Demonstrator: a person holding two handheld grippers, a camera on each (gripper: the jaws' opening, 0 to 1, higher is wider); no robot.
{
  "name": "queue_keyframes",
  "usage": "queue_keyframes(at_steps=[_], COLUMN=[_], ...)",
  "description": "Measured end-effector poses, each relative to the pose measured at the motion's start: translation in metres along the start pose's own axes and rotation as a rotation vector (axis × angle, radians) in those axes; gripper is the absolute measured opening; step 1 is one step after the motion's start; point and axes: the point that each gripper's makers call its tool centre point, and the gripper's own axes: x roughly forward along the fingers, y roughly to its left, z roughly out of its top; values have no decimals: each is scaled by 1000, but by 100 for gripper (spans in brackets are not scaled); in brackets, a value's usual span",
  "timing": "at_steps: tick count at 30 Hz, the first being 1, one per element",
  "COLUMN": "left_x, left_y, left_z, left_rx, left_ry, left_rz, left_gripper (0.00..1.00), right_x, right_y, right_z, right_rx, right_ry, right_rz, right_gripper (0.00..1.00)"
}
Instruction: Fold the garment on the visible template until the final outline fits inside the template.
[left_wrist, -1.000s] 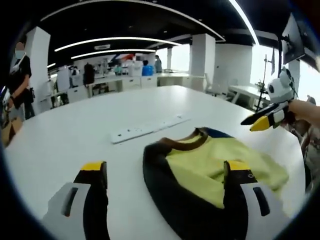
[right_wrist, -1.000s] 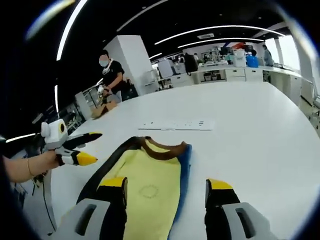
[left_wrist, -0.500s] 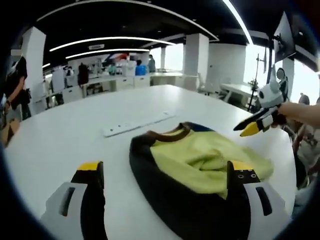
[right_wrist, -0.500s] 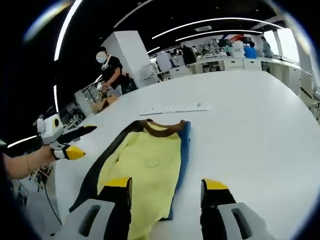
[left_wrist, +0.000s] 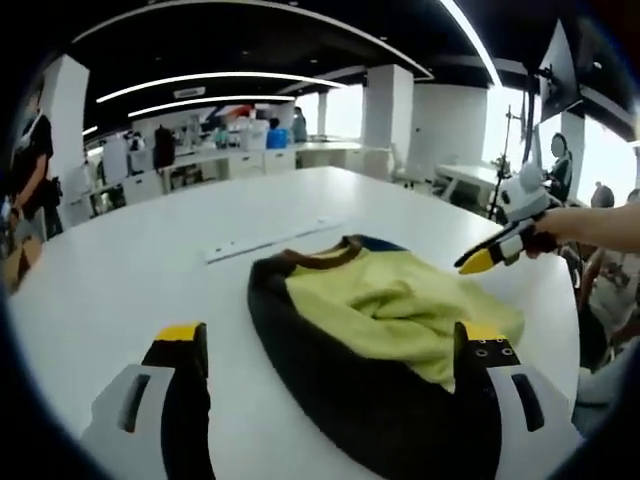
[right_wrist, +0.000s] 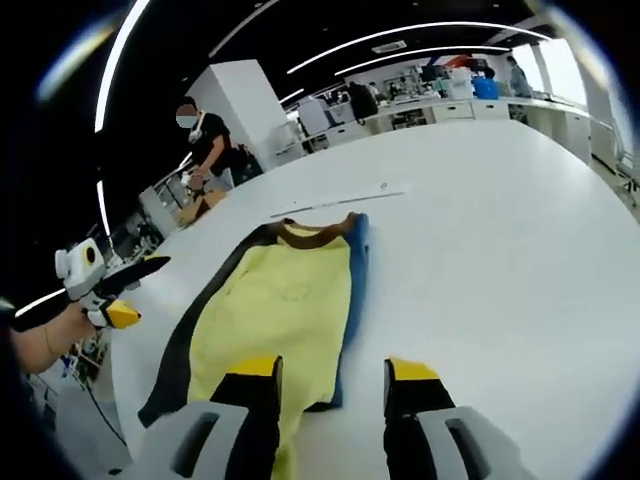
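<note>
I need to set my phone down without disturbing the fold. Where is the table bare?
The white table is bare on the garment's blue-edged side, and beyond the white strip past its collar. It is crowded around the garment, where the left hand-held gripper and right hand-held gripper hover.

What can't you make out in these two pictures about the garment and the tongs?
- Garment: its near end, in the left gripper view, lies behind the left tongs.
- Garment's lower hem, right gripper view: behind the right tongs.
- Any template outline on the table: none can be made out.
- White strip beyond the collar: too small to identify.
</note>
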Motion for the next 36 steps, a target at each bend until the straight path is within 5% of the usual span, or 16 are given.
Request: queue_keyframes(at_steps=[4, 22, 26, 31, 36], left_x=[-7, -35, -38, -40, -42], left_y=[-6, -15, -16, -17, -19], left_z=[5, -5, -8, -11, -10], left_rx=[-27, -32, -29, -32, -20], left_ry=[-43, -33, -27, -22, -23], left_rz=[-10, -3, -3, -1, -7], left_gripper=[99, 98, 97, 96, 95], right_x=[-1, 6, 5, 1, 1], right_y=[0, 8, 7, 9, 8], right_z=[-7, -18, -17, -19, -21], right_rx=[18, 169, 218, 196, 147], right_ry=[16, 25, 11, 19, 21], right_rz=[-4, -30, -48, -65, -71], right_gripper=[29, 11, 0, 0, 13])
